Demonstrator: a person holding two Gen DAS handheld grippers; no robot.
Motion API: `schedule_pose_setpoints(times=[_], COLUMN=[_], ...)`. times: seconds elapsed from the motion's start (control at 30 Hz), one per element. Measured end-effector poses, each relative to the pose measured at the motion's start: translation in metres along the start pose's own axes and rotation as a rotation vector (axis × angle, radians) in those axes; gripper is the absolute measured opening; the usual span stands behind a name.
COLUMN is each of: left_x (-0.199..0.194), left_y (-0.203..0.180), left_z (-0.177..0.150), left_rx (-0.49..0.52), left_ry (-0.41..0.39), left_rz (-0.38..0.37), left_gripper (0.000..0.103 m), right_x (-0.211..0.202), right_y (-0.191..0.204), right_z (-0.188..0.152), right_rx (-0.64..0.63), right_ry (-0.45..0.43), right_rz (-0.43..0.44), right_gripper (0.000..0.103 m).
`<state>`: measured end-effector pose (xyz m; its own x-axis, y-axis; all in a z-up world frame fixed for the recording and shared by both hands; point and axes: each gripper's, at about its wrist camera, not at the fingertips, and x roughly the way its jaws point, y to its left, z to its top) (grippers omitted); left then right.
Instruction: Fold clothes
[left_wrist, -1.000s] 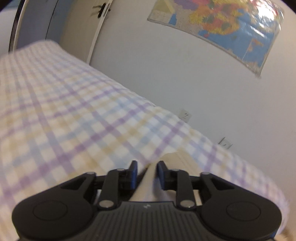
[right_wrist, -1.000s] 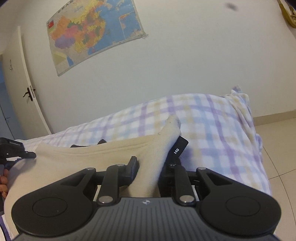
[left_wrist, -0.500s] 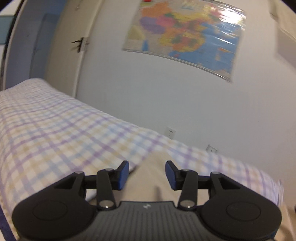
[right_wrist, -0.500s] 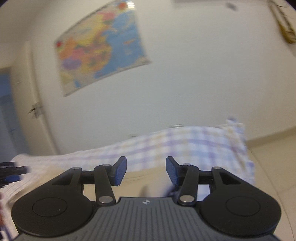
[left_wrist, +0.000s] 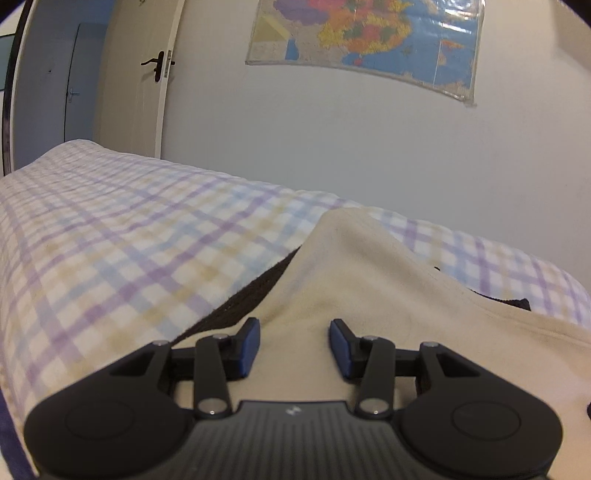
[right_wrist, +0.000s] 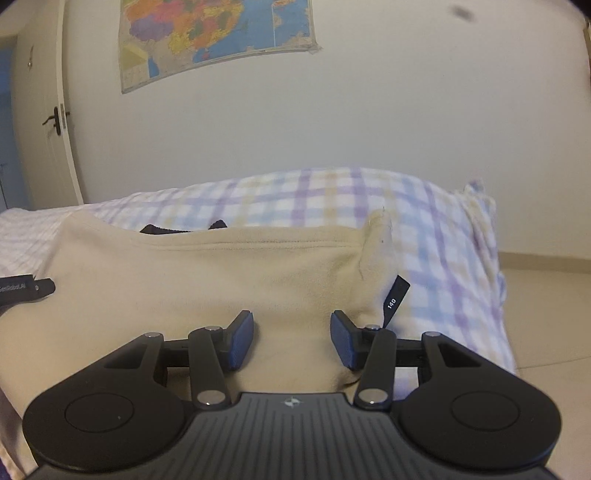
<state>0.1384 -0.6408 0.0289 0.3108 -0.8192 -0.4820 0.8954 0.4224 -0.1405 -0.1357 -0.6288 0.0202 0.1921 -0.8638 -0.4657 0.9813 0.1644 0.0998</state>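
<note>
A beige fleece garment (left_wrist: 369, 280) (right_wrist: 207, 280) lies folded over on the checked bed cover, with a dark inner layer (left_wrist: 240, 299) showing along its left edge and a black size tag (right_wrist: 395, 301) at its right corner. My left gripper (left_wrist: 294, 345) stands open over the garment's near left part, nothing between its blue pads. In the right wrist view my right gripper (right_wrist: 291, 339) is open too, above the garment's near right part. The tip of the left gripper (right_wrist: 26, 290) shows at that view's left edge.
The bed cover (left_wrist: 110, 240) (right_wrist: 332, 199) is plaid in purple, blue and yellow, and its right end drops to a tiled floor (right_wrist: 546, 306). A white wall with a map (left_wrist: 369, 40) stands behind the bed. A door with a black handle (left_wrist: 157, 66) is at the far left.
Both grippers were shut on the beige garment's corners a second ago; they have let go and stand open. The garment now rests flat on the bed, and both cameras have drawn back.
</note>
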Motion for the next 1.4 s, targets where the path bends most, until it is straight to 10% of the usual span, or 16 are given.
schedule_pose_setpoints(times=[0.33, 1.0, 1.4], left_x=[-0.052, -0.071, -0.171], left_y=[-0.017, -0.024, -0.007], left_z=[0.01, 0.0, -0.033], left_rx=[-0.016, -0.041, -0.118], left_ry=[-0.033, 0.074, 0.159], left_rz=[0.033, 0.075, 0.258], left_gripper=[0.051, 0.067, 0.086], right_x=[-0.05, -0.042, -0.072], right_y=[-0.002, -0.005, 0.007], right_z=[0.021, 0.012, 0.019], right_rx=[0.079, 0.055, -0.015], right_ry=[-0.113, 0.041, -0.015], right_rz=[0.046, 0.059, 0.1], right_gripper=[0.052, 0.056, 0.069])
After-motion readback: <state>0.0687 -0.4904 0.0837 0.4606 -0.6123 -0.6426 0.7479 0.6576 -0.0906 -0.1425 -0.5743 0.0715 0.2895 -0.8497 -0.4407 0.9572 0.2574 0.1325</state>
